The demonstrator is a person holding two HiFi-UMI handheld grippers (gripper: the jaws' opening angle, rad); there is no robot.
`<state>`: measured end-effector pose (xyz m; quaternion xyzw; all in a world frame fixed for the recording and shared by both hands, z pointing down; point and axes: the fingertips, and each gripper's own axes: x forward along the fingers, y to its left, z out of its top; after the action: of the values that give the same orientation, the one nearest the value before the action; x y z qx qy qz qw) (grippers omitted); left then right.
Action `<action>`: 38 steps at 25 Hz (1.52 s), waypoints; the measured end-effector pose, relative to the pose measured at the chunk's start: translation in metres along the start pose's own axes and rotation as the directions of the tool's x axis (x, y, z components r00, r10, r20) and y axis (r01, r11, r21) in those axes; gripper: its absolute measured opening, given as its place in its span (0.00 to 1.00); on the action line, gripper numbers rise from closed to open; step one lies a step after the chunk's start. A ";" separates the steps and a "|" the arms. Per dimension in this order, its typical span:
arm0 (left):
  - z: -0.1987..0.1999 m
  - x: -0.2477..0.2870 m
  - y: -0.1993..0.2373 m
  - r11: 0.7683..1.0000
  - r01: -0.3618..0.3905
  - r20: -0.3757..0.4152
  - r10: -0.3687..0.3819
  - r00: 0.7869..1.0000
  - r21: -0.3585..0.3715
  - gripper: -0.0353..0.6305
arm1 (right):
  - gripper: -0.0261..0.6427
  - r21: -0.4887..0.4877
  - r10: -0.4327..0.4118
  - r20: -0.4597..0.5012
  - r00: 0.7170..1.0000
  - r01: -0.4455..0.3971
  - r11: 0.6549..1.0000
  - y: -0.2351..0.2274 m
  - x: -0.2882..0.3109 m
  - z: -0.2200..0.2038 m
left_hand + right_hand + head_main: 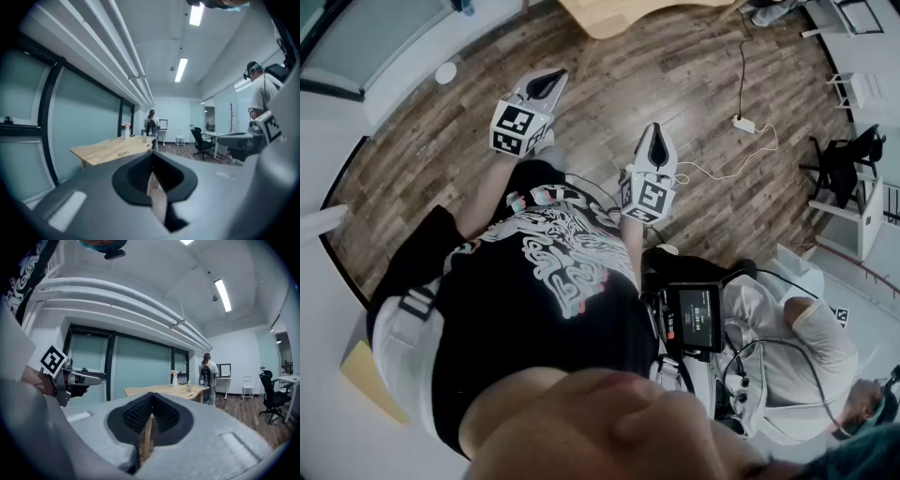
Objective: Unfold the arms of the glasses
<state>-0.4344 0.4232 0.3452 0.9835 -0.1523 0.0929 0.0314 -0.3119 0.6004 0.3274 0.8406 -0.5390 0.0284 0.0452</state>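
Because their jaws are pressed together on nothing, the left hand-held gripper (546, 84) and right hand-held gripper (656, 142) should first reach the bench (609, 17) at upper centre, then spread.

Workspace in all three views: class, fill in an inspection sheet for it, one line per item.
Surface: wooden table, ahead of the person, not yet reached.
Job's things: a small thin thing lies on the table; too small to tell whether it is the glasses.
Clutter: spray bottle and small bottle near the table's far end.
Grippers: left gripper and right gripper both shut, nothing between the jaws, held over the wood floor.
Cables: white plug block with its cable lying on the floor.
Surroundings: glass wall, office chair, a person with a backpack by the table's far end, a second person close at the right.
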 end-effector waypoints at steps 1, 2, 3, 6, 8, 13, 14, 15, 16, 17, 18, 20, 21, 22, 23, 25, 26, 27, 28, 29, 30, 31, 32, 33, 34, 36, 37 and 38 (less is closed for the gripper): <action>0.000 0.000 0.000 1.000 0.005 0.001 -0.005 1.000 0.000 0.04 | 0.04 0.001 0.000 0.000 1.000 0.000 1.000 0.001 0.000 0.000; 0.000 0.000 0.001 1.000 0.010 0.001 -0.010 1.000 -0.001 0.04 | 0.04 0.003 0.001 -0.001 1.000 -0.001 1.000 0.002 0.000 -0.001; -0.001 0.000 0.001 1.000 0.013 0.000 -0.013 1.000 -0.005 0.04 | 0.04 0.003 0.002 -0.003 1.000 -0.002 1.000 0.003 0.000 -0.002; -0.006 -0.003 0.002 1.000 0.008 -0.010 -0.008 1.000 -0.014 0.04 | 0.04 0.006 0.011 -0.013 1.000 -0.011 1.000 0.008 -0.001 -0.007; -0.009 -0.003 0.000 1.000 0.001 -0.018 -0.001 1.000 0.005 0.04 | 0.04 0.010 0.017 -0.018 1.000 -0.016 1.000 0.008 -0.002 -0.010; -0.013 -0.001 -0.008 0.999 0.007 -0.026 -0.006 1.000 0.043 0.04 | 0.04 0.026 0.023 -0.032 0.999 -0.022 0.999 0.005 -0.001 -0.022; -0.016 -0.002 -0.010 0.999 0.008 -0.031 -0.007 0.999 0.043 0.04 | 0.04 0.029 0.023 -0.034 0.999 -0.022 0.999 0.006 -0.003 -0.024; -0.020 -0.004 -0.011 0.999 0.009 -0.037 -0.008 0.999 0.043 0.04 | 0.04 0.032 0.022 -0.035 0.999 -0.021 0.999 0.007 -0.005 -0.027; -0.022 -0.004 -0.011 0.999 0.009 -0.041 -0.007 0.999 0.043 0.04 | 0.04 0.036 0.021 -0.034 0.999 -0.020 0.999 0.007 -0.006 -0.028; -0.023 -0.003 -0.010 0.999 0.009 -0.043 -0.007 0.999 0.043 0.04 | 0.04 0.039 0.021 -0.033 0.999 -0.020 0.999 0.006 -0.005 -0.029; -0.023 0.001 -0.008 0.999 0.008 -0.044 -0.006 0.999 0.044 0.04 | 0.04 0.040 0.020 -0.034 0.999 -0.019 0.999 0.004 0.000 -0.030; -0.020 0.014 -0.002 0.999 0.008 -0.045 -0.006 0.999 0.046 0.04 | 0.04 0.038 0.019 -0.041 0.999 -0.017 0.999 -0.003 0.012 -0.029; -0.018 0.020 -0.001 0.999 0.008 -0.044 -0.006 0.999 0.047 0.04 | 0.04 0.037 0.019 -0.043 0.999 -0.017 0.999 -0.006 0.018 -0.028; -0.017 0.024 0.000 0.999 0.007 -0.043 -0.005 0.999 0.049 0.04 | 0.04 0.037 0.020 -0.045 0.999 -0.018 0.999 -0.008 0.021 -0.028; -0.016 0.028 0.000 0.999 0.006 -0.042 -0.004 0.999 0.051 0.04 | 0.04 0.037 0.021 -0.045 0.999 -0.020 0.999 -0.010 0.023 -0.028; -0.014 0.038 0.003 0.999 0.006 -0.040 -0.004 0.999 0.049 0.04 | 0.04 0.036 0.028 -0.048 0.998 -0.026 0.999 -0.014 0.032 -0.028; -0.012 0.047 0.007 0.999 0.006 -0.039 -0.005 0.999 0.042 0.04 | 0.04 0.036 0.031 -0.051 0.998 -0.029 0.999 -0.017 0.041 -0.028; -0.010 0.057 0.011 0.999 0.008 -0.039 -0.007 0.999 0.032 0.04 | 0.04 0.036 0.035 -0.056 0.998 -0.033 0.999 -0.020 0.051 -0.028; -0.009 0.067 0.016 1.000 0.010 -0.039 -0.009 0.999 0.023 0.04 | 0.04 0.036 0.039 -0.061 0.997 -0.037 0.999 -0.023 0.062 -0.028; -0.010 0.077 0.022 1.000 0.010 -0.040 -0.009 0.999 0.016 0.04 | 0.04 0.035 0.042 -0.067 0.997 -0.040 0.999 -0.025 0.072 -0.029; -0.012 0.086 0.027 1.000 0.008 -0.043 -0.008 0.999 0.012 0.04 | 0.04 0.033 0.046 -0.073 0.996 -0.044 0.999 -0.028 0.083 -0.030; -0.014 0.096 0.032 1.000 0.006 -0.046 -0.006 0.999 0.009 0.04 | 0.04 0.029 0.050 -0.080 0.996 -0.048 0.998 -0.030 0.092 -0.032; -0.015 0.106 0.037 1.000 0.004 -0.049 -0.004 0.999 0.005 0.04 | 0.04 0.028 0.055 -0.085 0.995 -0.053 0.998 -0.033 0.102 -0.033; -0.015 0.117 0.042 1.000 0.004 -0.051 -0.004 0.999 0.003 0.04 | 0.04 0.029 0.058 -0.089 0.994 -0.056 0.998 -0.037 0.113 -0.033; -0.014 0.130 0.049 1.000 0.006 -0.052 -0.005 0.999 0.005 0.04 | 0.04 0.032 0.060 -0.092 0.994 -0.058 0.998 -0.040 0.125 -0.034; -0.007 0.155 0.063 1.000 0.017 -0.056 -0.016 0.998 0.018 0.04 | 0.04 0.036 0.062 -0.102 0.993 -0.058 0.998 -0.046 0.153 -0.035; -0.004 0.167 0.070 0.999 0.025 -0.060 -0.024 0.998 0.025 0.04 | 0.04 0.039 0.064 -0.111 0.992 -0.060 0.997 -0.048 0.168 -0.037; -0.002 0.179 0.079 0.999 0.033 -0.064 -0.031 0.997 0.030 0.04 | 0.04 0.041 0.069 -0.122 0.990 -0.064 0.997 -0.049 0.185 -0.039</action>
<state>-0.2916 0.2961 0.3842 0.9827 -0.1339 0.1260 0.0225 -0.1905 0.4581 0.3815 0.8195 -0.5623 0.0920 0.0618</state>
